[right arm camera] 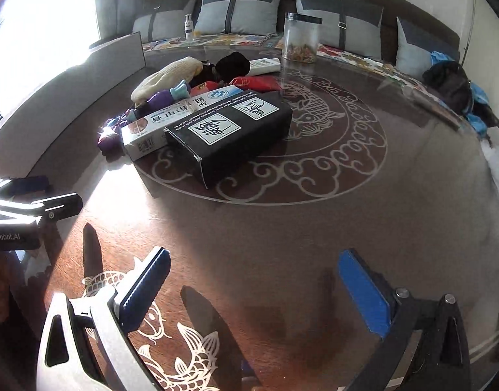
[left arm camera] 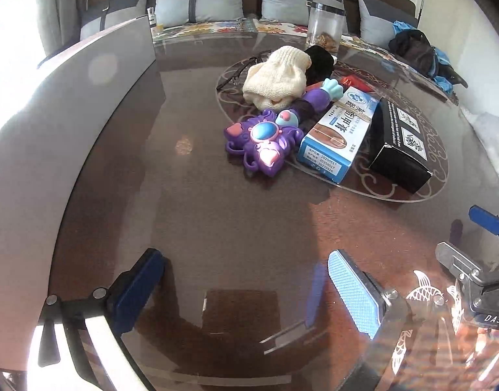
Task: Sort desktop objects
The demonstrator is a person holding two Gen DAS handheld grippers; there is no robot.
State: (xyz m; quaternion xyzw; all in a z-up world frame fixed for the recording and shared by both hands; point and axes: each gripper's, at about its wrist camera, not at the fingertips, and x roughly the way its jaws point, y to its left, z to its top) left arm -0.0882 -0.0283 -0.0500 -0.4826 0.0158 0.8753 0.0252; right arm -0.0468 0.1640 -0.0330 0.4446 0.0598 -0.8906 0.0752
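While both tools, the left tool [left arm camera: 246, 290] and right tool [right arm camera: 256, 290], are hovering released and empty over the tabletop [left arm camera: 217, 215], the unsorted pile, purple toy [left arm camera: 262, 141] nearest, is lying ahead, awaiting a first reach and pick.

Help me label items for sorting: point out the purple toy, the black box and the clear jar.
purple toy [left arm camera: 259, 140]: left wrist view, on its round blue centre.
black box [right arm camera: 230, 130]: right wrist view, on its top face.
clear jar [right arm camera: 300, 40]: right wrist view, on its see-through wall.
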